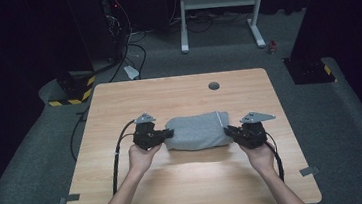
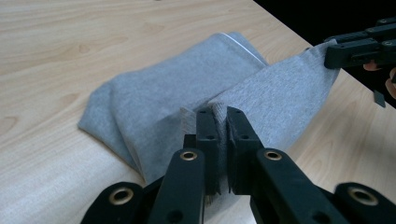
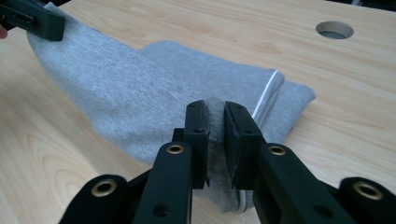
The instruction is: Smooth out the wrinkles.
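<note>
High view: I see the light wooden table [image 1: 186, 182] with the folded grey knit cloth [image 1: 197, 130] lying at its middle, between my two grippers.
Left gripper: black two-jaw left gripper [image 1: 168, 133] sits at the cloth's left end, carried by my left hand [image 1: 141, 156]; its cable [image 1: 117, 161] runs back toward the table's near edge.
Right gripper: black two-jaw right gripper [image 1: 229, 131] sits at the cloth's right end, carried by my right hand [image 1: 260, 155].
Left jaw state: in the left gripper view the jaws are drawn narrow and pinch a fold of the cloth [image 2: 187, 93] between the pads; I read a firm hold on the fabric edge.
Right jaw state: in the right gripper view the jaws are likewise narrow, clamped on a bunched edge of the cloth [image 3: 140, 93].
Cloth position: most of the cloth rests on the table; the layer stretched between the two grips is raised and taut, sloping down to the rest of the fabric.
Cloth detail: a thin white stripe [image 3: 265, 93] runs along one folded edge, near the right gripper.
Table detail: a round cable hole [image 1: 213, 86] lies in the tabletop beyond the cloth, well apart from it.
Cross-check: each gripper view shows the other gripper at the far corner of the raised layer, left gripper [image 3: 32, 18], right gripper [image 2: 359, 46].
</note>
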A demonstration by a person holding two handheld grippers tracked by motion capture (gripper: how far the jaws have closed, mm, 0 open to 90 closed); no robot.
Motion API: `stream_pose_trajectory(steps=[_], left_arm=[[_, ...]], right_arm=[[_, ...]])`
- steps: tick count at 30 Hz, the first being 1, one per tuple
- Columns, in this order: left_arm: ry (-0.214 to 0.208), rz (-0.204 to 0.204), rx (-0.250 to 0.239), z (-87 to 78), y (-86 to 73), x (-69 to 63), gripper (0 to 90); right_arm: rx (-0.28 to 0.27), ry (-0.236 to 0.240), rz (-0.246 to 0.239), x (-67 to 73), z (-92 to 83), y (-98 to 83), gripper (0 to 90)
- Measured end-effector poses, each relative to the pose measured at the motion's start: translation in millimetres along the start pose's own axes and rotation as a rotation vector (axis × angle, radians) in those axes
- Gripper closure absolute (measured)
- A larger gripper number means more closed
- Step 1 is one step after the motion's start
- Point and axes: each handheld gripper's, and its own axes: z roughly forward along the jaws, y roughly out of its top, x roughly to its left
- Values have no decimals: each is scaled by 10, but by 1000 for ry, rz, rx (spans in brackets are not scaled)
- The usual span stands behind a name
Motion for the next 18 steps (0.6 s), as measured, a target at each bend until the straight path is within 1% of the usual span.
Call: stream_pose_trajectory(steps=[1,2,3,4,7,9,12,13,16,18], left_arm=[[-4,3,0,-8,-18,-5,849],[-9,-1,2,-13,-34,-17,848],[-6,12,7,-21,-64,-43,848],[-9,15,8,-26,-79,-53,847],[-10,27,13,-42,-125,-86,846],[-14,38,17,-50,-162,-110,846],[-13,46,23,-57,-206,-132,845],[-14,49,27,-61,-228,-138,846],[-18,47,26,-79,-286,-151,846],[-15,54,32,-85,-316,-171,846]], right_arm=[[-4,-1,-11,24,-23,-32,800],[-4,-1,-11,24,-23,-32,800],[0,-6,-18,58,-43,-67,799],[3,-4,-26,67,-50,-85,798],[2,-2,-21,94,-85,-143,798],[-3,-3,-29,101,-106,-175,798],[3,-3,-27,121,-122,-205,798],[1,-5,-36,125,-126,-220,798],[1,-6,-40,147,-142,-265,799],[5,-11,-52,183,-149,-310,800]])
